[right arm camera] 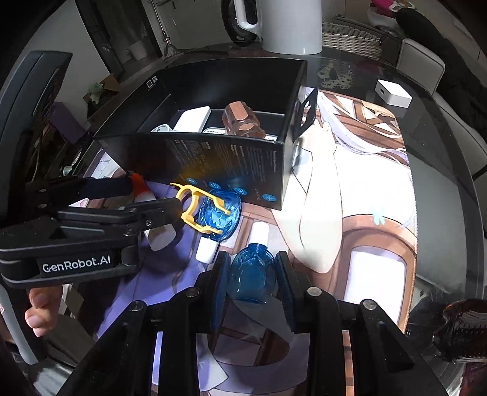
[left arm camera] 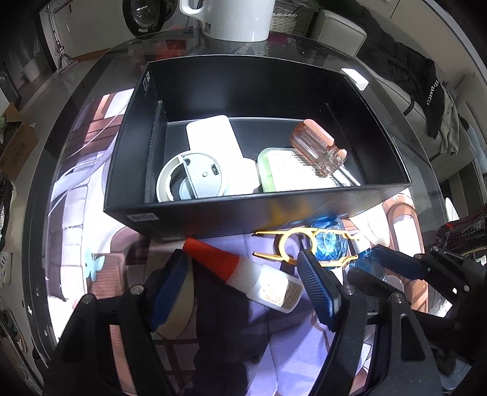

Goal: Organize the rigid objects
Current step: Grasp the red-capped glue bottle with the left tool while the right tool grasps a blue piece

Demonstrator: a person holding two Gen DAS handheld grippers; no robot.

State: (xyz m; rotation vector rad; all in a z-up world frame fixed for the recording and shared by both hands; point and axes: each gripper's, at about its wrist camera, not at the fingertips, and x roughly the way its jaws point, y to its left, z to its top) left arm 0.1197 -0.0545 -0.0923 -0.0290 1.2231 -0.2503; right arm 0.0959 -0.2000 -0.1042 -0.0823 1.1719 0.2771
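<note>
A black box (left arm camera: 274,210) (right arm camera: 231,158) stands on the picture mat and holds a white device (left arm camera: 210,155), a green-rimmed item (left arm camera: 292,173) and an amber-handled screwdriver (left arm camera: 316,149) (right arm camera: 240,121). My left gripper (left arm camera: 246,283) is open around a white glue bottle with a red cap (left arm camera: 243,274), lying in front of the box. My right gripper (right arm camera: 251,280) is shut on a blue bottle with a white cap (right arm camera: 251,274). A second blue bottle (right arm camera: 219,216) (left arm camera: 330,240) lies beside it, with a yellow plastic clip (right arm camera: 194,210) (left arm camera: 292,246) on top.
A white kettle (right arm camera: 289,24) (left arm camera: 237,18) stands behind the box. A small white box (right arm camera: 392,94) sits at the mat's far right corner. A dark red object (right arm camera: 462,329) lies at the table's right edge. The round glass table's rim (right arm camera: 450,170) curves close by.
</note>
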